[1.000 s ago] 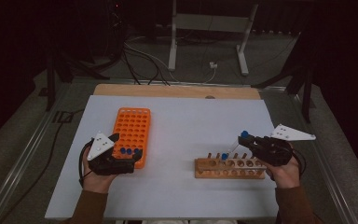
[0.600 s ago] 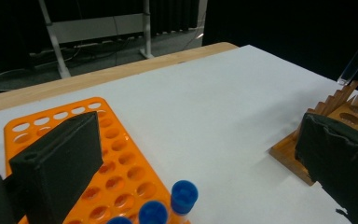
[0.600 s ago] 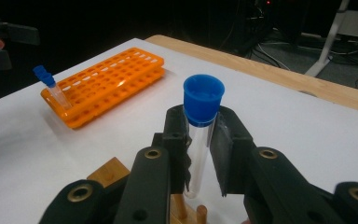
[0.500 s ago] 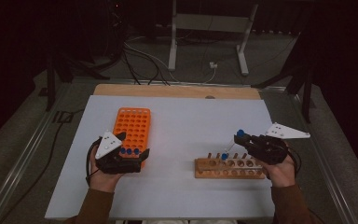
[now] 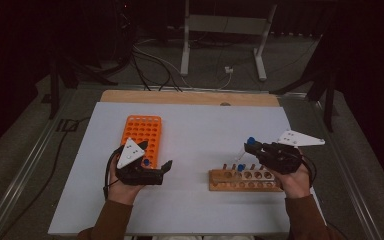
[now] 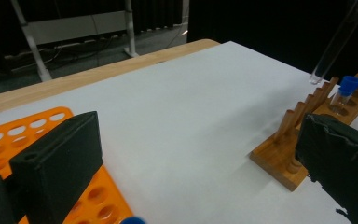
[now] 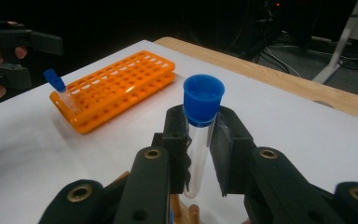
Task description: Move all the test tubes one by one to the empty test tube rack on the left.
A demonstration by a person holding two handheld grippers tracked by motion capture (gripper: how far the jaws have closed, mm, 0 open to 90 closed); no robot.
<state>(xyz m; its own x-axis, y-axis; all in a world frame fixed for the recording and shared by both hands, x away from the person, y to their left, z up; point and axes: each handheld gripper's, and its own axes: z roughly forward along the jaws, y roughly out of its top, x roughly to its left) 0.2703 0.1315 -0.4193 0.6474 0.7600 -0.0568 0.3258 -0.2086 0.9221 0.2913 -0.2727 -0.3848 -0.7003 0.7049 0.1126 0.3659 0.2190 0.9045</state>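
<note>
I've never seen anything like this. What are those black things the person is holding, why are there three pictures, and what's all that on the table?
No robot here: a person holds a hand tool with two black jaws in each hand. One picture looks down from above the table; the other two come from small cameras riding on each tool, looking along its jaws.

On the white table lie an orange rack full of holes, on the person's left, and a wooden rack on the right. One blue-capped tube already stands in the orange rack, another in the wooden one.

The right gripper is closed on a clear tube with a blue cap, holding it upright above the wooden rack. The left gripper is open and holds nothing, beside the near end of the orange rack.
</note>
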